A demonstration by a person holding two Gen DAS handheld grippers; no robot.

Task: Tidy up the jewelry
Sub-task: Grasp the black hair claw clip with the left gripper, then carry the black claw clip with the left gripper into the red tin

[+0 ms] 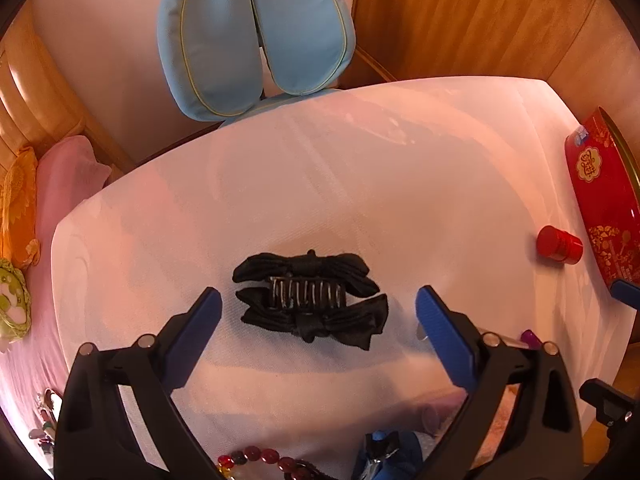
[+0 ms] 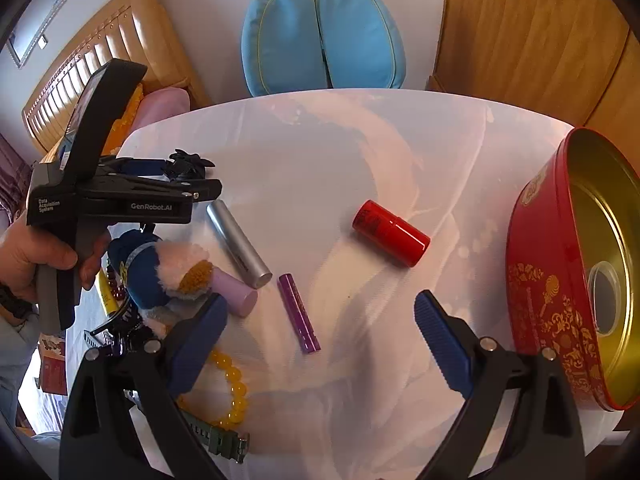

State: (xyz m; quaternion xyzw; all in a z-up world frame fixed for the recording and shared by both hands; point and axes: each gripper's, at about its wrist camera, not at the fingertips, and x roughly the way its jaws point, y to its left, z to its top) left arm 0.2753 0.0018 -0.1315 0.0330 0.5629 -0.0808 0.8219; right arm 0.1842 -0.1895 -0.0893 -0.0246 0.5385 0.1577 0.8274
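A black bow hair claw [image 1: 310, 298] lies on the white table [image 1: 320, 184], between and just beyond my open left gripper [image 1: 318, 306]. In the right wrist view the left gripper [image 2: 176, 178] hovers over the claw [image 2: 188, 162]. My right gripper [image 2: 320, 314] is open and empty above a purple tube [image 2: 299, 313]. A red cylinder [image 2: 390, 233] lies ahead of it. An open red tin [image 2: 572, 272] with a gold inside stands at the right. A yellow bead bracelet [image 2: 232, 388], a green watch strap [image 2: 218, 438] and dark red beads [image 1: 260, 458] lie near the front.
A silver tube [image 2: 238, 240], a lilac tube [image 2: 234, 292] and a blue plush toy [image 2: 160, 272] lie left of the right gripper. A blue chair back [image 2: 322, 36] stands behind the table. A wooden wardrobe [image 2: 532, 36] is at back right, a bed [image 2: 100, 56] at left.
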